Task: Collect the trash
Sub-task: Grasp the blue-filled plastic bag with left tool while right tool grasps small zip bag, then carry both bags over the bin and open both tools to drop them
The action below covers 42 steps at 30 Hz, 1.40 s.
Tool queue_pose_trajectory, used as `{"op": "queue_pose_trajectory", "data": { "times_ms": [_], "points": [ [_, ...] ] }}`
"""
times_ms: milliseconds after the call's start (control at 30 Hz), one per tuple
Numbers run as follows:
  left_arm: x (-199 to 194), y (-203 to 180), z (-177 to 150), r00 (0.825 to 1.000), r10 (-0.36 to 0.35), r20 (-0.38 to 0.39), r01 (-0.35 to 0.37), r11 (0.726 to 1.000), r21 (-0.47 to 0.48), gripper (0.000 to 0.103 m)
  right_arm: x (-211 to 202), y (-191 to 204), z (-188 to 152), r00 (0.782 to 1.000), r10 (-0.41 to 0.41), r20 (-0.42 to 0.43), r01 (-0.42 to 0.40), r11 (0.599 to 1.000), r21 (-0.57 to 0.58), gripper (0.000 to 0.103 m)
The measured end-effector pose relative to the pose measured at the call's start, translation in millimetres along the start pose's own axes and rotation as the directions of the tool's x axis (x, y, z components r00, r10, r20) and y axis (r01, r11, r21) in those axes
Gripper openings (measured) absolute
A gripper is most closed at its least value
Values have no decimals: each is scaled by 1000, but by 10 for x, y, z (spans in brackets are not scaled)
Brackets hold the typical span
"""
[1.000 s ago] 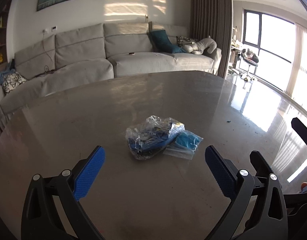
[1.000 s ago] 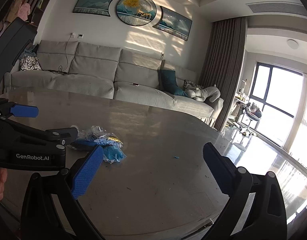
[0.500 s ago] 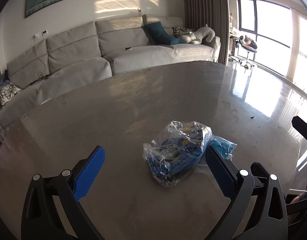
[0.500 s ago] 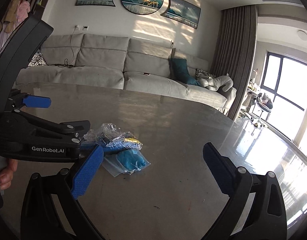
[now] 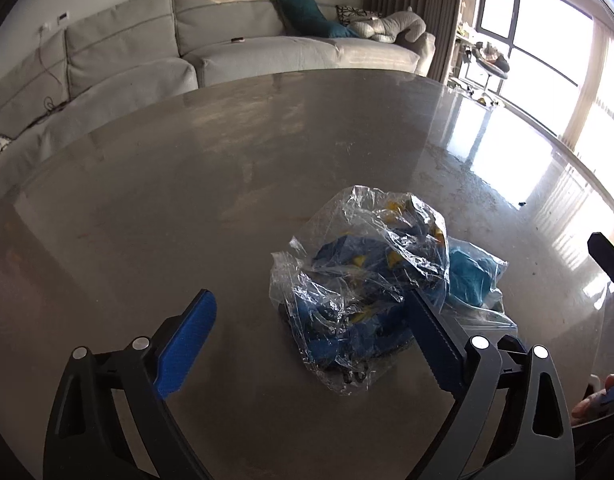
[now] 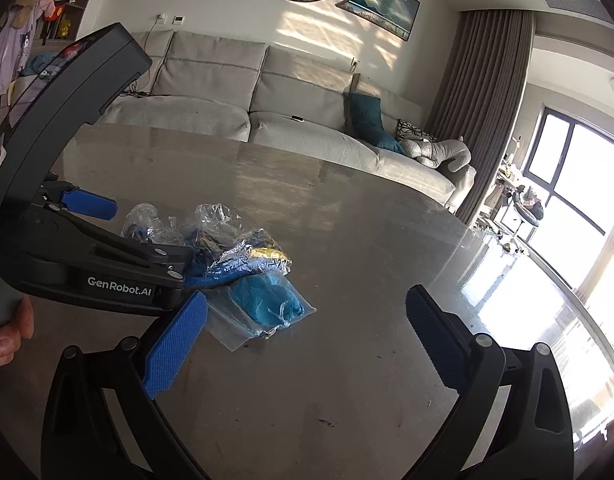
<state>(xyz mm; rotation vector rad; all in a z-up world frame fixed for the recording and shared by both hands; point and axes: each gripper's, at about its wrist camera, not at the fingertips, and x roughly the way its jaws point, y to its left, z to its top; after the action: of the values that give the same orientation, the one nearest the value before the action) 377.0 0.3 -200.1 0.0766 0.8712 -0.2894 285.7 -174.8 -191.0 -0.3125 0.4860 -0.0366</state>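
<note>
A crumpled clear plastic wrapper with blue and yellow print [image 5: 359, 280] lies on the grey table [image 5: 187, 200]. A small clear bag with something blue inside [image 5: 471, 276] lies against its right side. My left gripper [image 5: 311, 328] is open, low over the table, its right finger [image 5: 435, 340] at the wrapper's right edge. In the right wrist view the wrapper [image 6: 243, 256] and the small bag [image 6: 267, 304] lie left of centre, with the left gripper [image 6: 139, 236] over them. My right gripper [image 6: 303, 340] is open and empty just right of the small bag.
A grey sofa [image 6: 267, 92] with cushions stands beyond the table's far edge. Curtains and a bright window [image 6: 579, 184] are on the right. The table's right edge [image 5: 567, 168] curves close by. Small specks lie on the tabletop.
My left gripper has moved forward and down onto the wrapper, which now sits between its fingers. My right gripper has moved closer to the small bag. Both stay open.
</note>
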Motion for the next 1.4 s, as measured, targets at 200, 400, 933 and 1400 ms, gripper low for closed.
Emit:
{"op": "queue_pose_trajectory", "data": {
  "times_ms": [200, 400, 933, 1400],
  "points": [
    [-24, -252, -67, 1000, -13, -5, 14, 993, 118, 36, 9, -51, 22, 1000, 18, 8, -19, 999, 41, 99],
    [-251, -190, -109, 997, 0, 75, -5, 997, 72, 17, 101, -113, 48, 997, 54, -49, -50, 996, 80, 99],
    [-572, -122, -19, 981, 46, 186, -56, 997, 46, 16, 515, 181, 217, 950, 158, -269, -163, 987, 6, 96],
    [-620, -87, 7, 974, 75, 213, -79, 997, 14, 16, 383, 44, 188, 950, 204, -235, -180, 976, 120, 36]
  ]
}}
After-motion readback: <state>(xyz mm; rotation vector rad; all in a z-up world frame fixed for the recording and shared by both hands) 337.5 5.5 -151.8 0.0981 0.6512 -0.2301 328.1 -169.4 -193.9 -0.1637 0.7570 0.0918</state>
